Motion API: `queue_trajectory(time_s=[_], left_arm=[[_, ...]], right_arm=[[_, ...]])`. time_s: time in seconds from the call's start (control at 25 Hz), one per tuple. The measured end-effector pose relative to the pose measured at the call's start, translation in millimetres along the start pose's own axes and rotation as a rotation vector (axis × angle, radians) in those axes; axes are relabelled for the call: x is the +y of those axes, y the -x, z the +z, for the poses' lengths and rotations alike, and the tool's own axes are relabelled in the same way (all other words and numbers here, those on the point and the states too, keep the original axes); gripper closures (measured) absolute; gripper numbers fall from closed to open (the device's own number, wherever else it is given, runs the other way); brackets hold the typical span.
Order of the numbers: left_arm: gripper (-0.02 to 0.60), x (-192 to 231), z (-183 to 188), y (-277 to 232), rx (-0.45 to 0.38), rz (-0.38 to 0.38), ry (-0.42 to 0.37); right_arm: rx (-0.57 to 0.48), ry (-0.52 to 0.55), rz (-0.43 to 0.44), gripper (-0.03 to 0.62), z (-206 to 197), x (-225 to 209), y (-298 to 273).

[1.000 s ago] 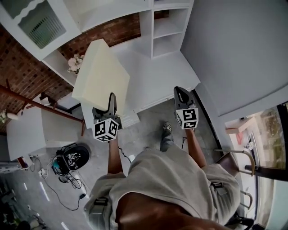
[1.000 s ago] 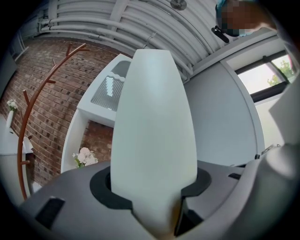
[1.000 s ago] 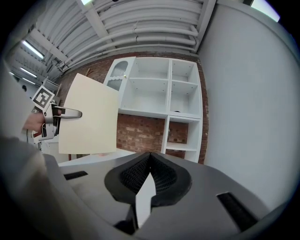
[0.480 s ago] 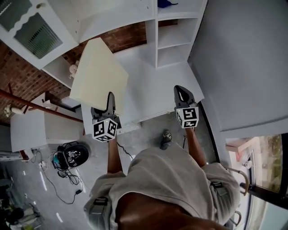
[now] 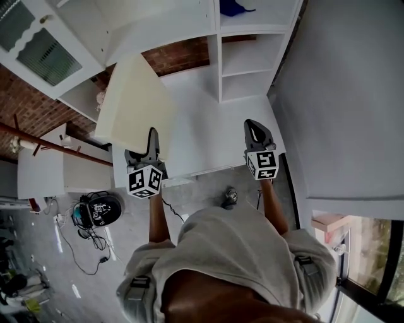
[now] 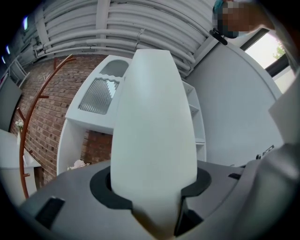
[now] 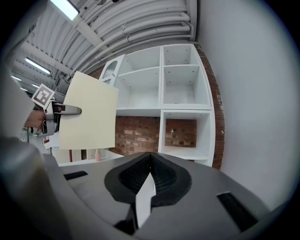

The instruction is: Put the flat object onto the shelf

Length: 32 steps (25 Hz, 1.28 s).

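Observation:
A flat cream board [image 5: 136,101] stands tilted in front of the white shelf unit [image 5: 246,57], and my left gripper [image 5: 151,137] is shut on its lower edge. In the left gripper view the board [image 6: 152,126] fills the middle, wedged between the jaws. The right gripper view shows the same board [image 7: 89,112] at the left, with the left gripper [image 7: 61,110] clamped on its side and the shelf unit's open compartments [image 7: 180,89] straight ahead. My right gripper [image 5: 254,129] is held over the white counter [image 5: 208,120], shut with nothing in it [image 7: 149,173].
A blue thing [image 5: 237,7] lies in an upper shelf compartment. A glass-door cabinet [image 5: 38,50] and a pale bunch of flowers [image 5: 101,98] are at the left. A grey wall [image 5: 341,94] bounds the right. A black round device [image 5: 101,210] with cables sits on the floor.
The view has shifted so more of the shelf unit shows at the top. The board and left gripper sit slightly further left and higher. The right gripper has barely moved.

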<state>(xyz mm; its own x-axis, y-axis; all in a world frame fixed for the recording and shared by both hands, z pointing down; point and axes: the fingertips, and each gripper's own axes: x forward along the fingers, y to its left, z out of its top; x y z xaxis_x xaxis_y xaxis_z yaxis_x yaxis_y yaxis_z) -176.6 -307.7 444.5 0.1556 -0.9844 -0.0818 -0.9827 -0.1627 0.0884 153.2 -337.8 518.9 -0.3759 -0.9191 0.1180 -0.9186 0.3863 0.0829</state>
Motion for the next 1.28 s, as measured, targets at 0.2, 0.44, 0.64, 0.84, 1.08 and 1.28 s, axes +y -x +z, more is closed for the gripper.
queue_trajectory(time_s=[0.2, 0.44, 0.64, 0.84, 1.08, 1.28], left_arm=[[0.318, -15, 2, -13, -0.009, 0.038, -0.013], [0.318, -29, 4, -20, -0.011, 0.079, -0.052], [0.318, -28, 10, -19, -0.005, 0.098, -0.128], [0.318, -20, 25, -24, -0.013, 0.094, -0.231], [0.318, -16, 52, -32, -0.038, 0.054, -0.390], [0.318, -22, 83, -38, -0.091, 0.032, -0.570]], right_arm=[[-0.004, -0.007, 0.030, 0.566, -2, -26, -12], [0.004, -0.010, 0.087, 0.566, -11, -38, -26], [0.010, -0.011, 0.125, 0.566, -14, -33, -37], [0.012, -0.011, 0.139, 0.566, -14, -21, -50], [0.014, -0.017, 0.150, 0.566, -14, 4, -58], [0.000, -0.012, 0.141, 0.566, -5, 10, -65]])
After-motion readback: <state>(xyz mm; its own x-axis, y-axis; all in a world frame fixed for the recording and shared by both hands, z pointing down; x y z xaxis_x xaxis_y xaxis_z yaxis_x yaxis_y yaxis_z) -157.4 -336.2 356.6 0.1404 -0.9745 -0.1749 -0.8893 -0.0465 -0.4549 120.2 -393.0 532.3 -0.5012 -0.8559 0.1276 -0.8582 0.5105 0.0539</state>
